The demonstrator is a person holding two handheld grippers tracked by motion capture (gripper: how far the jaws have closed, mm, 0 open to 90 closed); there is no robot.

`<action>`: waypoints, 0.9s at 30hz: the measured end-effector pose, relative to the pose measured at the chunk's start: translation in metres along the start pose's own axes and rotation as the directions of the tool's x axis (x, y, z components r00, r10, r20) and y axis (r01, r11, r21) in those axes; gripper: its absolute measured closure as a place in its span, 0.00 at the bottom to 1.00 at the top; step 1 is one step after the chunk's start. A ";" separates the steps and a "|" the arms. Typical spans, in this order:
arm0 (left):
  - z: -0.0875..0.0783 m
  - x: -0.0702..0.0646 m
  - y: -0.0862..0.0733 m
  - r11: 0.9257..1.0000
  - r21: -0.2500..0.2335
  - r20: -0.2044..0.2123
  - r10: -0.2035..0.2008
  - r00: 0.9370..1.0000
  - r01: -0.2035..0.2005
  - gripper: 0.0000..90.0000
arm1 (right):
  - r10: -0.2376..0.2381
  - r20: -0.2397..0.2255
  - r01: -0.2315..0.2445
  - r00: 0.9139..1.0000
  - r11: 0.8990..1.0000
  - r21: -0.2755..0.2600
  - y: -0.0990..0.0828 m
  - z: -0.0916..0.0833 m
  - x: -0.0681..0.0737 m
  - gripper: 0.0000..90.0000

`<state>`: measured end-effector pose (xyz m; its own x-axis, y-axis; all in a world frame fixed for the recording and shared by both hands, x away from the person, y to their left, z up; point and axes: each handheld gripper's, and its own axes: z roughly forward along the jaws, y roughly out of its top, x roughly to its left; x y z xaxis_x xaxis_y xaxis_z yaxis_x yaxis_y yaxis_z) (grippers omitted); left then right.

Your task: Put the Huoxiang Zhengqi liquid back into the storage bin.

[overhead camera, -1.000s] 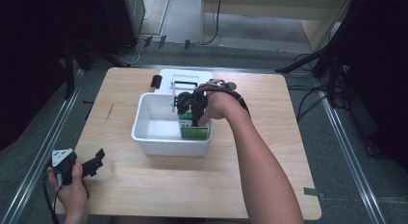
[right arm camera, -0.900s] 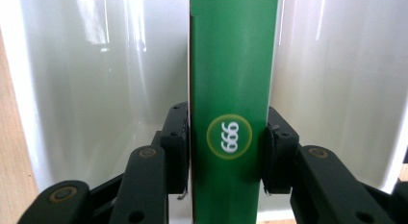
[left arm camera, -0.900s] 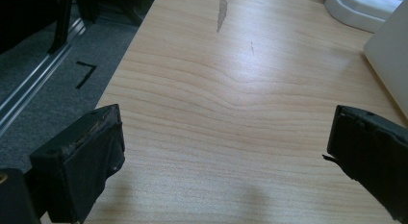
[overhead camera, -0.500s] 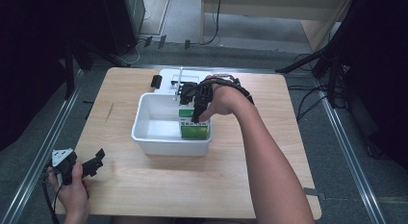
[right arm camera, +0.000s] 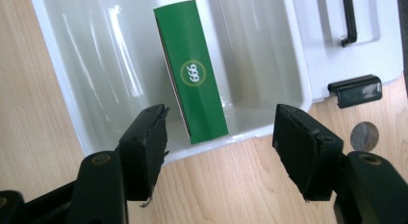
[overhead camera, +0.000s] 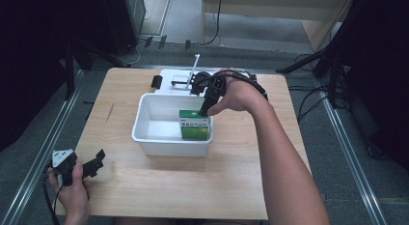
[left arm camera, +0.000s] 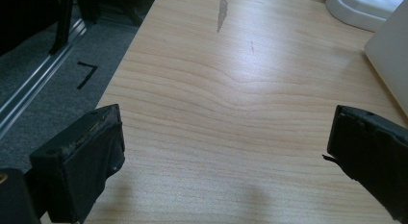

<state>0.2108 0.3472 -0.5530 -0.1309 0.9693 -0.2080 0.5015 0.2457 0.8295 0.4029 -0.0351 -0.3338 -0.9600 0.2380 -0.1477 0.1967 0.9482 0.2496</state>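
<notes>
Above green box, right gripper (jaws apart)

Green box's small label print unreadable

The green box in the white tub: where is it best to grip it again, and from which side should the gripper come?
Probably from above, on its top edge. The green box stands on edge in the white tub, near one wall, so the walls block a sideways approach. Its narrow top edge faces up; close the jaws across its two broad faces. The right gripper is open above it.
</notes>
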 end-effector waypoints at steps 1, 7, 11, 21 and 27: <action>0.000 0.000 0.000 1.000 -0.001 0.000 0.000 1.000 0.000 0.00 | 0.004 0.003 -0.004 1.000 1.000 -0.003 -0.002 -0.002 -0.001 0.42; 0.000 0.000 0.000 1.000 -0.002 0.000 0.000 1.000 0.000 0.00 | 0.031 0.008 -0.031 0.999 0.999 -0.015 -0.014 -0.009 -0.005 0.41; 0.000 0.000 0.000 1.000 -0.002 0.001 -0.001 1.000 0.001 0.00 | 0.065 0.006 -0.065 0.998 0.998 -0.025 -0.026 -0.012 -0.009 0.40; 0.000 0.000 0.000 1.000 0.000 -0.001 0.002 1.000 -0.002 0.00 | 0.197 0.010 -0.196 0.980 0.979 -0.061 -0.065 -0.012 -0.020 0.37; 0.000 0.000 0.000 1.000 0.000 0.000 0.004 1.000 -0.004 0.00 | 0.296 0.008 -0.293 0.955 0.950 -0.109 -0.093 -0.006 -0.025 0.36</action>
<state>0.2106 0.3469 -0.5530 -0.1294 0.9702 -0.2046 0.5020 0.2421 0.8303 0.4074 -0.1304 -0.3472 -0.8573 0.5093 -0.0749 0.4464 0.8079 0.3846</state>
